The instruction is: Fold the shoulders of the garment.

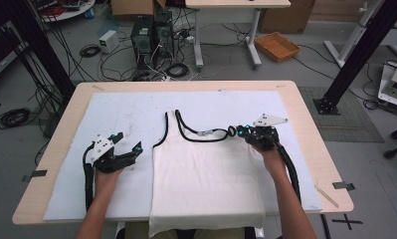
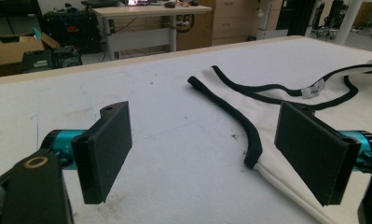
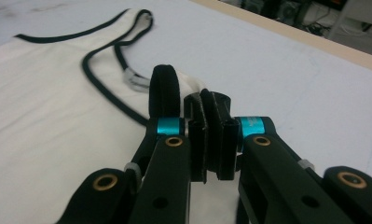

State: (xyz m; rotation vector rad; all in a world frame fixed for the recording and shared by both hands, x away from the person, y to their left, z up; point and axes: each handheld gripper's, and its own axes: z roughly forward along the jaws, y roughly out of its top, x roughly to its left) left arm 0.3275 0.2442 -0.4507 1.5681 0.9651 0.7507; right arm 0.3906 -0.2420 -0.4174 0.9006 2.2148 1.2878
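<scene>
A white tank top [image 1: 206, 174] with black trim lies flat on the white mat [image 1: 121, 107], its hem hanging over the table's near edge. My right gripper [image 1: 240, 131] is at the top's right shoulder and is shut on the black strap [image 3: 165, 88], which curls up in a loop beside the closed jaws of the right gripper [image 3: 212, 122]. My left gripper [image 1: 128, 141] rests on the mat just left of the top, open with nothing between its pads. In the left gripper view, the left gripper [image 2: 211, 149] faces the top's left black strap [image 2: 235, 116], which lies flat ahead.
The mat covers most of the wooden table [image 1: 308, 119]. Beyond the far edge are computer towers [image 1: 151, 35], loose cables on the floor, a desk [image 1: 226, 30] and an orange tray [image 1: 276, 46]. Black frame posts [image 1: 360, 50] stand at both sides.
</scene>
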